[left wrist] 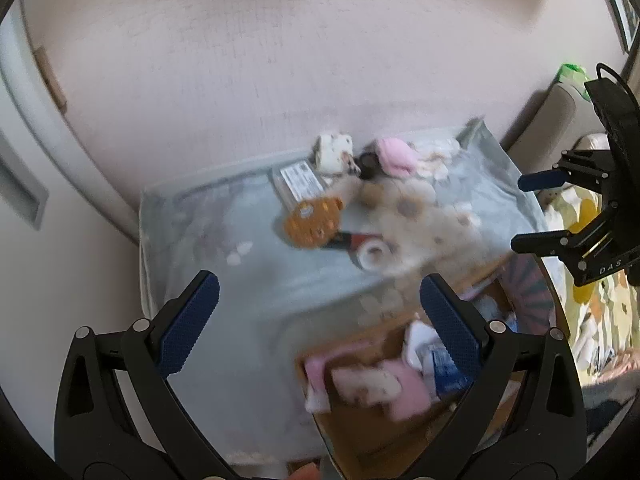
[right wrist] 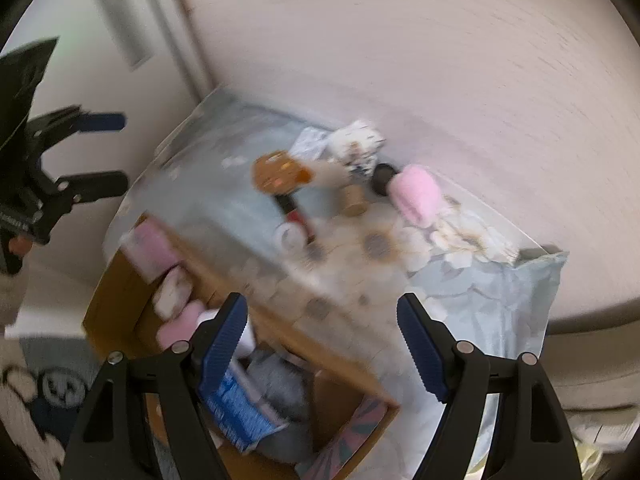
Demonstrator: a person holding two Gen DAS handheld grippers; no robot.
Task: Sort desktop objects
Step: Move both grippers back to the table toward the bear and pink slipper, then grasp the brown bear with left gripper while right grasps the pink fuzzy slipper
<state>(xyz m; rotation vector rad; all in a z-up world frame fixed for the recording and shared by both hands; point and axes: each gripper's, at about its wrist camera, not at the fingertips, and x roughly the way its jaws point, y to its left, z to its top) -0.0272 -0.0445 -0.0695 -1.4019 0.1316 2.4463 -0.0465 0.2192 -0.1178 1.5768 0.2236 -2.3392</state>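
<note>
Both claws hang empty with jaws spread wide: the left claw above the near edge of the desk, the right claw over the cardboard box that stands against the desk's front. The box already holds soft pink and white things and a blue packet. What is left to sort lies in a loose cluster toward the back of the desk, near the wall: an orange disc, a flat labelled box, a white roll of tape, a red and black pen-like thing, a pink plush piece and a cork-coloured cylinder.

The pictures are blurred, so fine detail is uncertain. The plush looks light and squashy; a pinch across its middle should hold. The tape roll probably is light but stiff and could roll; gripping across its rim seems safest. The disc looks thin and may need lifting by an edge
</note>
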